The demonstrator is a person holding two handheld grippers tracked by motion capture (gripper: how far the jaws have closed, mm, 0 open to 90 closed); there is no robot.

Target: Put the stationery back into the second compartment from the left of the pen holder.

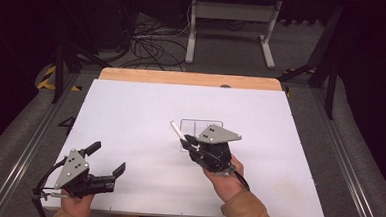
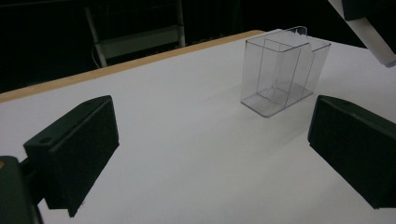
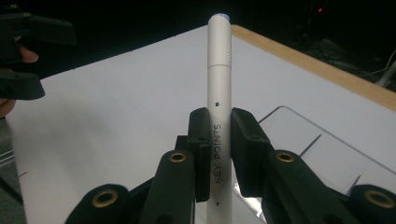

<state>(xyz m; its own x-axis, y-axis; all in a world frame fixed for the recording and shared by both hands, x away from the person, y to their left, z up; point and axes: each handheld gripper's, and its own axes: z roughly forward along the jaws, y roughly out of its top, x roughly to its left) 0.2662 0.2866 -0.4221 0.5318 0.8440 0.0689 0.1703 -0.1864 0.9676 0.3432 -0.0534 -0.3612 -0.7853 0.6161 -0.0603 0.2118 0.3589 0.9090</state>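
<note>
My left gripper (image 1: 109, 160) rests open near the tabletop's (image 1: 131, 110) front edge; my right gripper (image 3: 219, 140) clamps the white pen (image 3: 219, 84), held above the tabletop; just beyond stands the clear divided box (image 2: 282, 70).

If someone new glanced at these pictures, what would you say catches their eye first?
Most striking is the white pen clamped between the jaws of the right gripper, held above the middle of the white table. Right behind it stands a clear plastic holder with compartments, seemingly empty. The left gripper waits with its jaws open at the near left corner.
</note>
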